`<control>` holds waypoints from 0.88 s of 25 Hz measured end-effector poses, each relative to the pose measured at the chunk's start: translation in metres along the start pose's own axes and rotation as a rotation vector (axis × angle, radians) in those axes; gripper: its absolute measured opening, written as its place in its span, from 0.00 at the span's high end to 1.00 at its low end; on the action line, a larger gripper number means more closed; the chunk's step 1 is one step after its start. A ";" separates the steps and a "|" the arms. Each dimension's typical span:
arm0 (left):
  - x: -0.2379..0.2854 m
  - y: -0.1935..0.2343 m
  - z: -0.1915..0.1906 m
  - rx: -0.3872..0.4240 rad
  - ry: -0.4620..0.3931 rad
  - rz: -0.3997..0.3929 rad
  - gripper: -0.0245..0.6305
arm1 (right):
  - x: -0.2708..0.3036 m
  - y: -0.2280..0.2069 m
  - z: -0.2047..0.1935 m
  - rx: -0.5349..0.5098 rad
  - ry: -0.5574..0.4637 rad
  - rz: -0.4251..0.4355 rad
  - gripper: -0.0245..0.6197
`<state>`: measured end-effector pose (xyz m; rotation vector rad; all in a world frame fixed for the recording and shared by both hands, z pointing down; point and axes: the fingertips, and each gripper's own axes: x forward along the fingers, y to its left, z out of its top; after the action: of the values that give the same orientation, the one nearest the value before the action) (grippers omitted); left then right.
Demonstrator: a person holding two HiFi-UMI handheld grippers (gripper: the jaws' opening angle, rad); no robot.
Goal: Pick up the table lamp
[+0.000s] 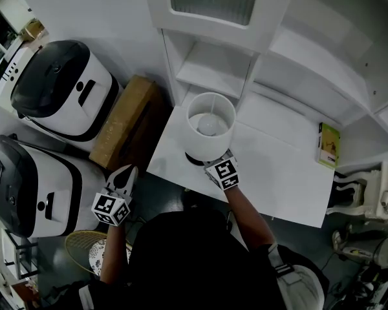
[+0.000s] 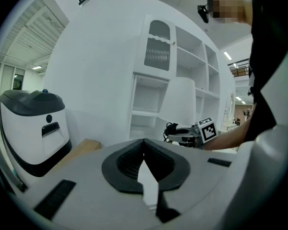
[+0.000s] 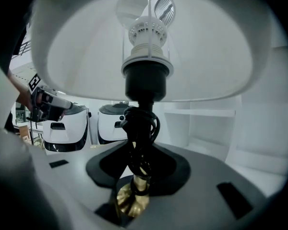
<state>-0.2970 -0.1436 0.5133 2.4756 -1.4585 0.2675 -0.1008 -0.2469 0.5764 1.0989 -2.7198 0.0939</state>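
Note:
The table lamp has a white drum shade (image 1: 210,124), and a dark edge of its base (image 1: 193,159) peeks out at the near side of the white table (image 1: 278,166). My right gripper (image 1: 218,165) reaches under the shade and is shut on the lamp's brass stem (image 3: 133,195), which has a black cord (image 3: 140,133) wound round it. In the right gripper view the shade (image 3: 149,47) fills the top, with the bulb socket above the jaws (image 3: 139,164). My left gripper (image 1: 121,181) hangs left of the table, shut and holding nothing (image 2: 144,145). From the left gripper view the lamp (image 2: 180,102) stands to the right.
Two white and black appliances (image 1: 61,89) (image 1: 29,186) sit at the left, with a cardboard box (image 1: 126,118) between them and the table. A white shelf unit (image 1: 246,63) rises behind the lamp. A green booklet (image 1: 328,144) lies at the table's right end.

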 end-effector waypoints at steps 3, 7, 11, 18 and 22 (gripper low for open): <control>0.004 -0.002 0.002 -0.007 -0.012 -0.013 0.95 | -0.004 -0.003 0.009 -0.019 0.013 -0.001 0.77; 0.010 -0.001 0.005 -0.015 -0.029 -0.027 0.95 | -0.009 -0.005 0.022 -0.040 0.030 -0.002 0.77; 0.014 0.000 0.005 -0.025 -0.044 -0.036 0.95 | -0.014 -0.004 0.040 -0.051 0.026 0.008 0.77; 0.022 0.000 0.006 -0.043 -0.064 -0.051 0.95 | -0.026 -0.002 0.082 -0.050 0.021 0.035 0.77; 0.027 -0.002 0.006 -0.047 -0.071 -0.061 0.95 | -0.031 -0.006 0.107 -0.050 0.026 0.043 0.77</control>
<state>-0.2824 -0.1672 0.5154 2.5106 -1.3972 0.1329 -0.0923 -0.2446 0.4649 1.0184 -2.7081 0.0463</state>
